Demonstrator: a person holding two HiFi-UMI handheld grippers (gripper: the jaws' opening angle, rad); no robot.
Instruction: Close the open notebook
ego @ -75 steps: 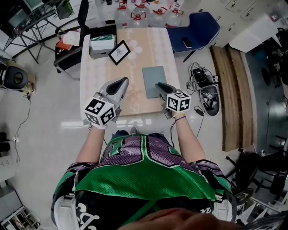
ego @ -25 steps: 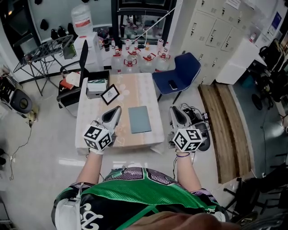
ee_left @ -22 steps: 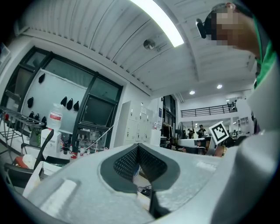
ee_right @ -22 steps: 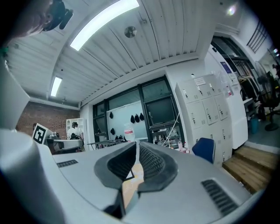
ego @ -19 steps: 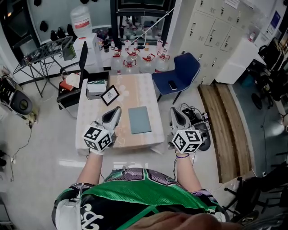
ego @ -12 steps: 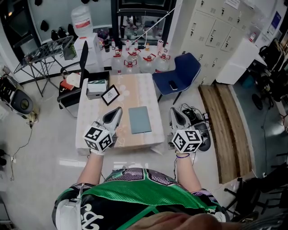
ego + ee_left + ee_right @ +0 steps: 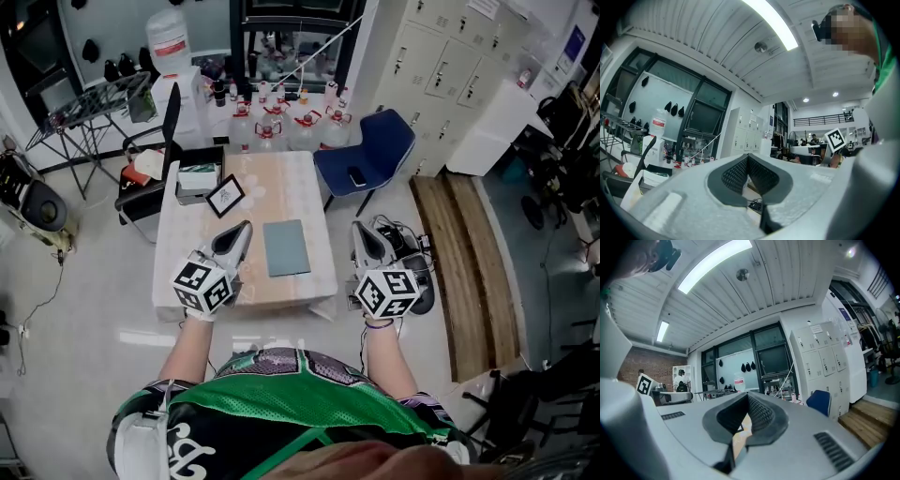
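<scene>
The person wears a short-sleeved green mesh jersey (image 7: 300, 398) with a purple-and-black patterned panel (image 7: 291, 361) along its far edge in the head view. Its black, white and green sleeves (image 7: 150, 431) bear white lettering. The light grey moulded-plastic left gripper (image 7: 246, 226) and right gripper (image 7: 359, 228) each taper to dark ribbed pads (image 7: 736, 174) and carry a white cube (image 7: 202, 284) with black square markers, and a thin band (image 7: 377, 324) circles the right wrist.

A lab-cum-workshop, this — white lockers (image 7: 441, 66) right of the table (image 7: 183, 253), water jugs (image 7: 277, 129) behind it, tangled cables (image 7: 408, 246) on the floor beside it.
</scene>
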